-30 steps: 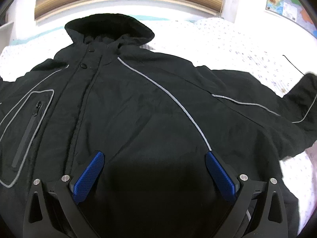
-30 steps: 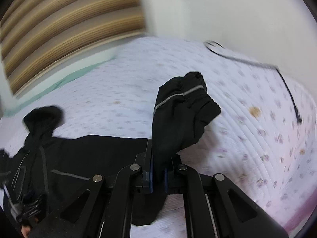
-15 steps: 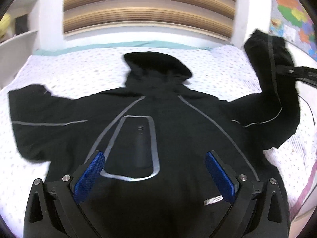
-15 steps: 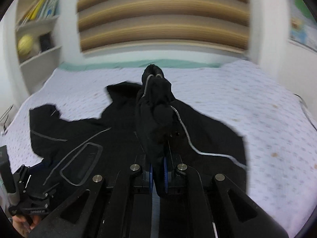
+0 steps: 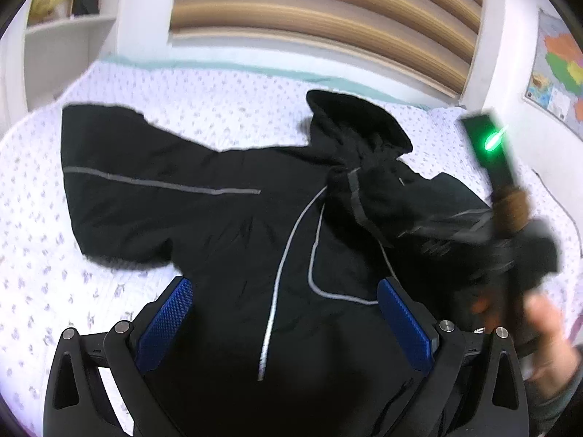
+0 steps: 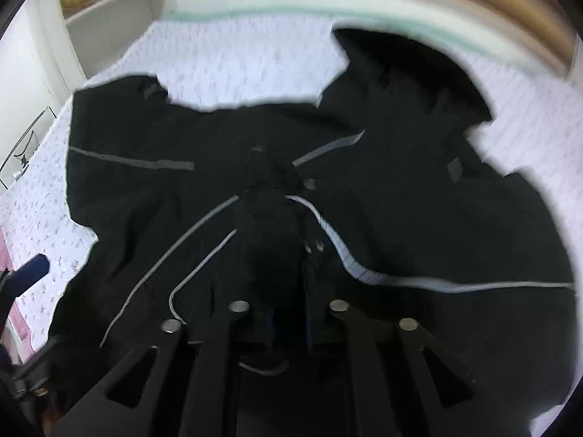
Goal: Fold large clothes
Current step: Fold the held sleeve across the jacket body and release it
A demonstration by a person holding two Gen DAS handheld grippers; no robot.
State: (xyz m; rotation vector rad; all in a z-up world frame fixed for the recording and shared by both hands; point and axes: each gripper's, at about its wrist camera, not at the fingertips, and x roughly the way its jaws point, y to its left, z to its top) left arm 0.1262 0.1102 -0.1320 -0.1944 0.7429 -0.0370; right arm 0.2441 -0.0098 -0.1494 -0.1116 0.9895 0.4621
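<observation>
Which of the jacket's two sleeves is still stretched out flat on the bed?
The sleeve on the picture's left lies spread on the bed; the other sleeve is folded across the jacket's chest.

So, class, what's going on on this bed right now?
A person with a gripper in each hand is folding a black jacket spread on the bed. The right gripper has one sleeve laid across the chest and is opening, cloth between its fingers. The left gripper hovers open above.
</observation>
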